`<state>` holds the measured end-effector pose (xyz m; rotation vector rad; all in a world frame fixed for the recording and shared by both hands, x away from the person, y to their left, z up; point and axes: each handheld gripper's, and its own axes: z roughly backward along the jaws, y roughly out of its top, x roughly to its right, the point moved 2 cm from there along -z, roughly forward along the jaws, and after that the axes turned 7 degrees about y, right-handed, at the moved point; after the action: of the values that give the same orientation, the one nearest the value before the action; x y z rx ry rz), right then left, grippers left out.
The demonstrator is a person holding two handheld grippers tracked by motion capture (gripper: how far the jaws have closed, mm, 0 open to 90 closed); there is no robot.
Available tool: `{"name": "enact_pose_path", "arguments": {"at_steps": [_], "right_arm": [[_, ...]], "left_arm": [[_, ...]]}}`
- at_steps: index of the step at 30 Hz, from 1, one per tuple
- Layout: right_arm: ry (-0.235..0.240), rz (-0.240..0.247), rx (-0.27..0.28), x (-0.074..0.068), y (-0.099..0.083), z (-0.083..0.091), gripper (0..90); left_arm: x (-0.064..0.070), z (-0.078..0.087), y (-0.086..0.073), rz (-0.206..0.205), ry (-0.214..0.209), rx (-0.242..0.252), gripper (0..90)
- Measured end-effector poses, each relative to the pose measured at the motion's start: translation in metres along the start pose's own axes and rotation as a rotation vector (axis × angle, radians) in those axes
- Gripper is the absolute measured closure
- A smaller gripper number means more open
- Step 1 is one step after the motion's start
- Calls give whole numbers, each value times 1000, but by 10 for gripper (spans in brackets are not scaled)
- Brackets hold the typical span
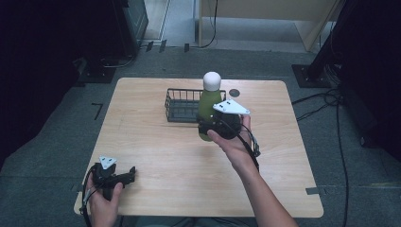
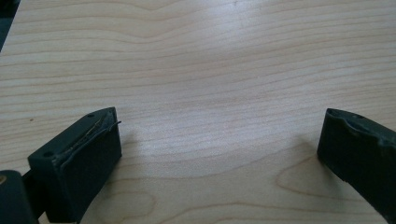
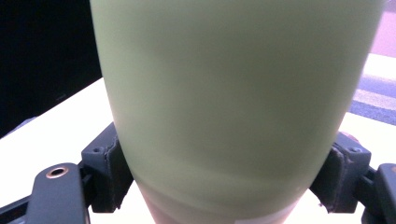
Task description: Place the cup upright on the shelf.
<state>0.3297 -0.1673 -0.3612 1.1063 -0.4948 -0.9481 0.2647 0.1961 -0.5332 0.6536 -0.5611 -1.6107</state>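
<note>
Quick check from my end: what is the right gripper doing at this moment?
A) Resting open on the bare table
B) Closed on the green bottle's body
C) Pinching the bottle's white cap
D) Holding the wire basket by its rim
B: in the right gripper view the jaws press against both sides of the green bottle, and the high view shows the right gripper at the bottle's lower body, below the white cap.

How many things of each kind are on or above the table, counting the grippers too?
Bottle: 1, green with a white cap, held in the right gripper
Basket: 1, black wire
Dark round disc: 1, near the table's far edge
Grippers: 2, the left gripper open over bare wood
Total: 5
</note>
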Motion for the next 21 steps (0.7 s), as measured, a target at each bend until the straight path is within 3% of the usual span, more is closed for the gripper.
{"name": "enact_pose_path", "arguments": {"at_steps": [21], "right_arm": [[-60, -52, 12, 28, 39, -21, 201]], "left_arm": [[0, 0, 0, -2, 0, -1, 0]]}}
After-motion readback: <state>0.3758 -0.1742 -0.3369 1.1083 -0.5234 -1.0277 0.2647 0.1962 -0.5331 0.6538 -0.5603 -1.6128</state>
